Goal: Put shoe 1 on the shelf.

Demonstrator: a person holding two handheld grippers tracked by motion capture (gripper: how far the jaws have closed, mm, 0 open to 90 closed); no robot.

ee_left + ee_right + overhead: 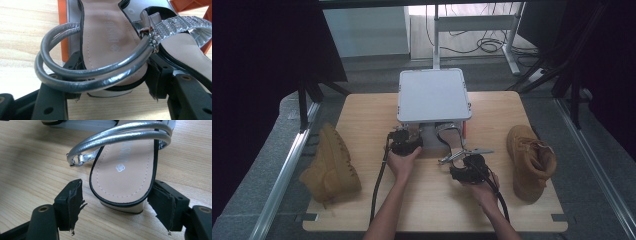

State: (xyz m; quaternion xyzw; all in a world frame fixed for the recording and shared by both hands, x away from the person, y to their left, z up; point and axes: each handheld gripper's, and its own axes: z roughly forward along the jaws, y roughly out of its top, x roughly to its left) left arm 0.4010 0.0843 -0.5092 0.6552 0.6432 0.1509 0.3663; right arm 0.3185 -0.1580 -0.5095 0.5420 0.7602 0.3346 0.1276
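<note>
Two silver sandals sit at the near edge of the grey box (433,95). Left hand-held gripper (112,85) pinches one sandal's heel (110,57); right hand-held gripper (116,207) stands spread around the other sandal (125,175), not yet gripping. Lifting remains.

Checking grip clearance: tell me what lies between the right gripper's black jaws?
The heel end of a silver-strapped, beige-insoled sandal sits between them in the right gripper view, pads apart from it.

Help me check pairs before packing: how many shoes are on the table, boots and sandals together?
4. One tan boot at the table's left edge, another tan boot at its right; two silver-strapped sandals in the middle, at the front of the grey box. The box may hide more.
</note>
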